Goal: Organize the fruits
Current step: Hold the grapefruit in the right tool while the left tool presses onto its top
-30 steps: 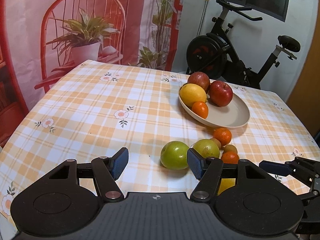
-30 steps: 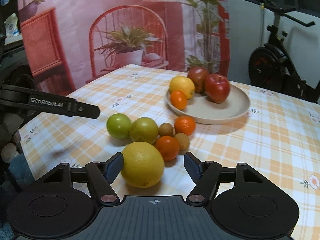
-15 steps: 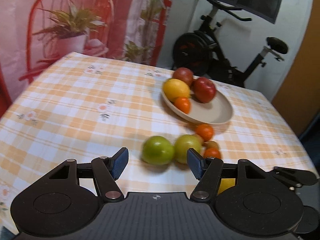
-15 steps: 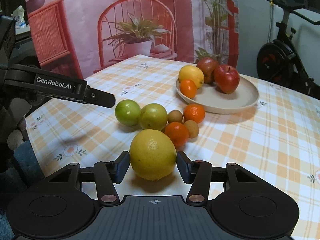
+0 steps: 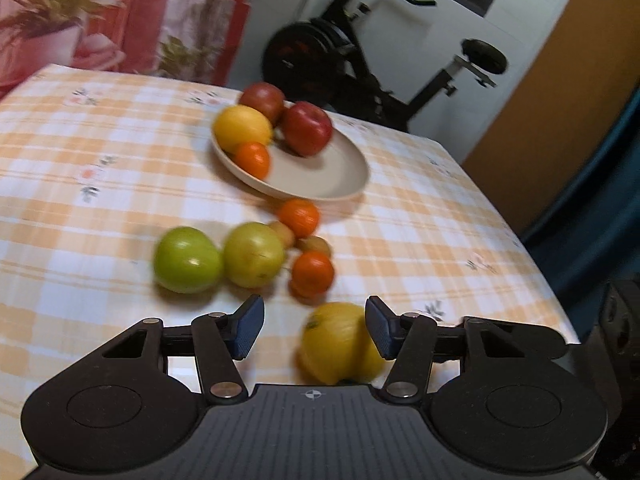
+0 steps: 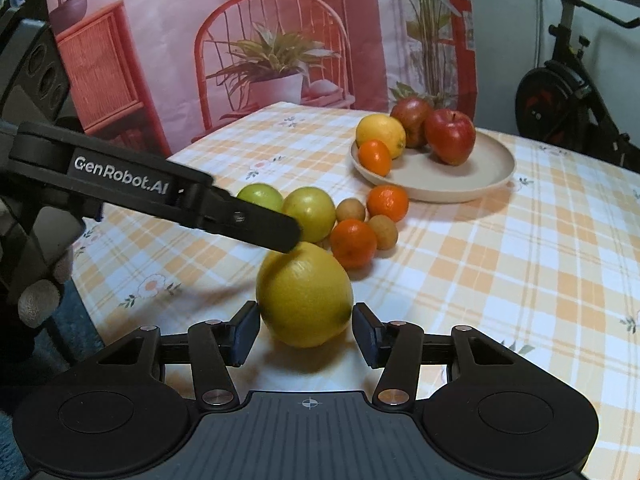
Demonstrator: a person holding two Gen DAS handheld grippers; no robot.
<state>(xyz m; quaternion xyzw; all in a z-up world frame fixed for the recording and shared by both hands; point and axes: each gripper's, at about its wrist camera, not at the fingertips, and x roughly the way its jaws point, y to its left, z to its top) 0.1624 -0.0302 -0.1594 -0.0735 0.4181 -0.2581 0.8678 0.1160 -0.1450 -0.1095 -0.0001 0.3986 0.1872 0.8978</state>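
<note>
- Right gripper (image 6: 306, 330) jaws partly closed, pads against both sides of big yellow citrus (image 6: 304, 294), which sits on checked tablecloth (image 6: 500, 264) near the table's front edge.
- Left gripper (image 5: 314, 326) jaws closing; same citrus (image 5: 340, 344) between them, touching only the right-hand pad, gap at the other. View blurred.
- Two green apples (image 5: 188, 260), two oranges (image 6: 353, 243), small brown fruits clustered just behind.
- Plate (image 6: 480, 184) further back holds two red apples (image 6: 450, 136), lemon, small orange.

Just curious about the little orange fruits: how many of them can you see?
3. One orange fruit lies on the plate beside the lemon. Two lie on the tablecloth: one just before the plate, one nearer, among the green fruits. More may be hidden behind others.
</note>
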